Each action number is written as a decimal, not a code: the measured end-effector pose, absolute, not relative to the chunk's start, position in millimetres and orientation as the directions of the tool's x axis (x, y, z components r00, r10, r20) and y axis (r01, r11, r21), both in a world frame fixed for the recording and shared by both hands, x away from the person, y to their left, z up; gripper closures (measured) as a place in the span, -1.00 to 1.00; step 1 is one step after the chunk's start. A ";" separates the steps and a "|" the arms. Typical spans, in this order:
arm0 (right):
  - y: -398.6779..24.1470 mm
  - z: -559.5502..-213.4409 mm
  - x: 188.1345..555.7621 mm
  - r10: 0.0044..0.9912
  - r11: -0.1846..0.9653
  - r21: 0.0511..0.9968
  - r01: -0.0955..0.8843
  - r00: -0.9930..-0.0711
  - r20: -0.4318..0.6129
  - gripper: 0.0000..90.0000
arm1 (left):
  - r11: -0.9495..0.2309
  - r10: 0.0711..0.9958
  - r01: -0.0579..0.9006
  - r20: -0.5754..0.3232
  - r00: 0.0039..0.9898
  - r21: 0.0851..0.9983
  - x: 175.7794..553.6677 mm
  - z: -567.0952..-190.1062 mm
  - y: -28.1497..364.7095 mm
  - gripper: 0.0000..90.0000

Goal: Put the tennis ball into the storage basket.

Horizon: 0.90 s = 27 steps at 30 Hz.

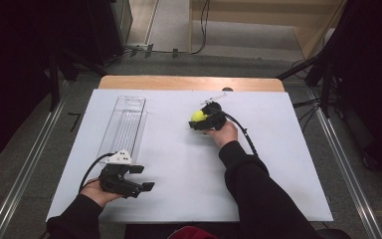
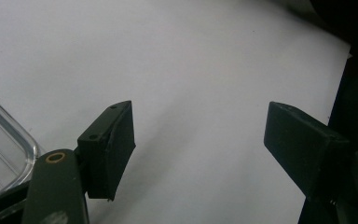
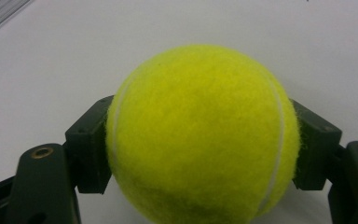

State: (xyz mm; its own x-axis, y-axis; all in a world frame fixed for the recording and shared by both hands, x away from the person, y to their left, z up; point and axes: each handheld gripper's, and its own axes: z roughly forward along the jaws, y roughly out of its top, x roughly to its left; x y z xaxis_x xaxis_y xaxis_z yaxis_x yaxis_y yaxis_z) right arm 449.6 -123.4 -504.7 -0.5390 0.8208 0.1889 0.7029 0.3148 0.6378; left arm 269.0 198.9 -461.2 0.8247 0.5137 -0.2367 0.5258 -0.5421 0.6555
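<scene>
Black sleeves (image 1: 258, 194); black hand-held gripper (image 1: 142, 178) with brass-ringed screw holes

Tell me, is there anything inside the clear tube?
The clear tube looks empty: the white table shows through its ribbed wall. Its near end is hidden behind the left gripper. The ball is in the right gripper.

Tennis ball (image 1: 198, 116): bright yellow-green felt with a pale curved seam, clamped between the jaws of the right gripper (image 1: 199, 121).
Position: held over the white board (image 1: 278, 164), toward its far edge, right of centre.
</scene>
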 end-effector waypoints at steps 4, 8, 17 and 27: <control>-123.4 -504.6 449.1 0.823 0.311 0.639 0.704 -0.535 0.189 -0.50 | -0.542 0.513 0.525 -0.237 0.825 0.656 268.9 -461.2 198.8 -0.44; -123.5 -504.3 449.4 0.823 0.311 0.636 0.706 -0.535 0.191 -0.50 | -0.542 0.513 0.525 -0.237 0.825 0.656 269.0 -461.2 198.9 -0.44; -125.3 -504.1 450.3 0.823 0.308 0.637 0.707 -0.534 0.194 -0.50 | -0.542 0.514 0.526 -0.237 0.825 0.655 269.0 -461.2 199.0 -0.44; -127.0 -499.9 449.7 0.822 0.305 0.645 0.701 -0.535 0.192 -0.50 | -0.542 0.513 0.525 -0.237 0.825 0.656 268.9 -461.1 199.0 -0.44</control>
State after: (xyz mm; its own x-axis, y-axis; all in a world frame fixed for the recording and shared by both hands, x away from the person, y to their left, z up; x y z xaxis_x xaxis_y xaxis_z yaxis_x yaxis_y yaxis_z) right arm 449.7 -127.0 -499.9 -0.5353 0.8225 0.1923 0.7007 0.3052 0.6449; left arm 268.9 199.0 -461.1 0.8250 0.5132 -0.2367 0.5254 -0.5422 0.6557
